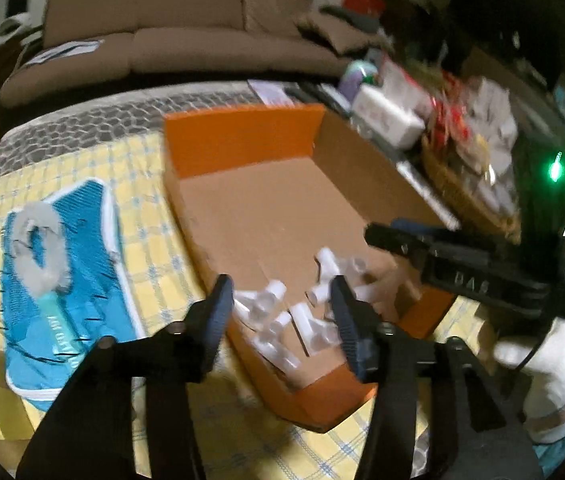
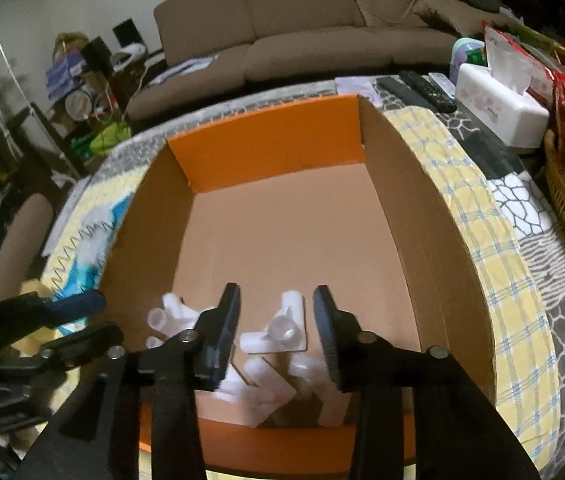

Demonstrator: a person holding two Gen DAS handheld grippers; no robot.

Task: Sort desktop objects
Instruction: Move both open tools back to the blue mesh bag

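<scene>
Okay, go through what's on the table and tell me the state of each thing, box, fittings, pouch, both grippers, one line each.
Cardboard box: open-topped, upright on the cloth.
White pipe fittings: loose pile on the box floor, at its near end.
Blue pouch: lying flat beside the box, outside it.
Brush: resting on the pouch.
Left gripper: open, above the fittings, holding nothing.
Right gripper: open, over the fittings, gripping none.
Tissue box: tissue sticking up.
</scene>
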